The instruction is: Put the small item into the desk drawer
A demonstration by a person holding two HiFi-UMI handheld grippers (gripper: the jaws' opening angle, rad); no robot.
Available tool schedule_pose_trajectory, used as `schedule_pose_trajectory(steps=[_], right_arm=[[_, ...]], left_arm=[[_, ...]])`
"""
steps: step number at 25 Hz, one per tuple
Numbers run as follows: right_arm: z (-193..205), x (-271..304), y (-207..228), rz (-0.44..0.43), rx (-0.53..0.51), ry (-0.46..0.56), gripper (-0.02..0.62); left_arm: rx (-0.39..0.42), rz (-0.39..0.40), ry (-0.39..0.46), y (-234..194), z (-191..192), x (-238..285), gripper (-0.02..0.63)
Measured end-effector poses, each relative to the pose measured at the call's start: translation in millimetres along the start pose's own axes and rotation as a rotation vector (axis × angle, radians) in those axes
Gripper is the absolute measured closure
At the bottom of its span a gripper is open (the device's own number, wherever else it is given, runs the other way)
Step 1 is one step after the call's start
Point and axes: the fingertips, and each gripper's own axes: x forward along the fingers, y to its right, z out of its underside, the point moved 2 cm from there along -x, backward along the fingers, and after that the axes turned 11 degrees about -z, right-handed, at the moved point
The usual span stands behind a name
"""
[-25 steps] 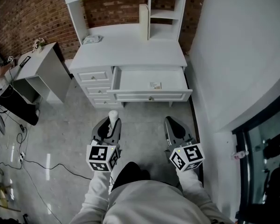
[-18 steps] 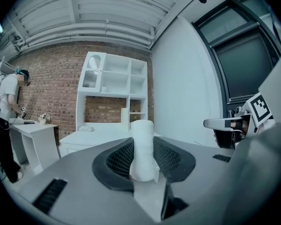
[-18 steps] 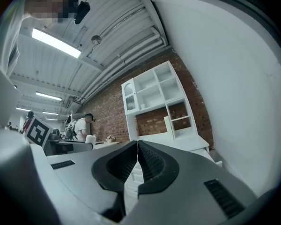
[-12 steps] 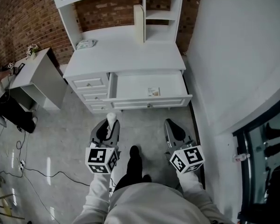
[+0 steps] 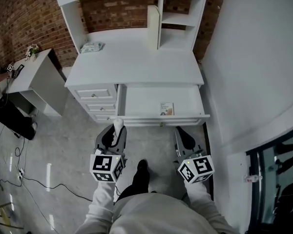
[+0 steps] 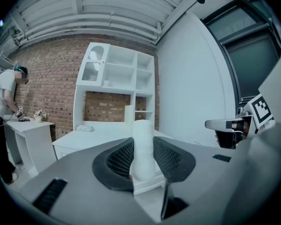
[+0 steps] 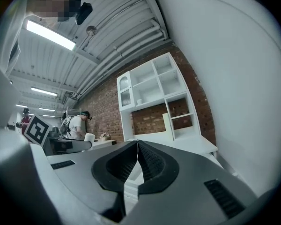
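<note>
Brick-walled room: drawer (image 5: 156, 100) already stands open; left tool (image 5: 116, 130) grips the small white item (image 6: 143, 142), right tool (image 7: 137, 159) closed, empty; placing it is left to do

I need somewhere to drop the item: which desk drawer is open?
The wide drawer, right of the three small drawers, which are all shut. It alone is pulled out, with a small card lying inside.

Grey right gripper (image 7: 137, 148): 2 black-padded jaws pressed together, nothing between them. Beyond: white desk with open-shelf hutch (image 7: 152, 90), its surface bare; red brick wall (image 7: 103, 108). Left edge: left gripper (image 7: 84, 144) with marker cube, carrying white cylindrical item (image 7: 89, 136). Background: 1 person (image 7: 77, 124).
</note>
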Motion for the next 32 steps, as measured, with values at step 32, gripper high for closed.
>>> schedule_pose_trajectory(steps=[32], right_arm=[[-21, 190, 84, 0.045, -0.021, 0.001, 0.568]], left_arm=[[0.023, 0.076, -0.014, -76, -23, 201, 0.469]])
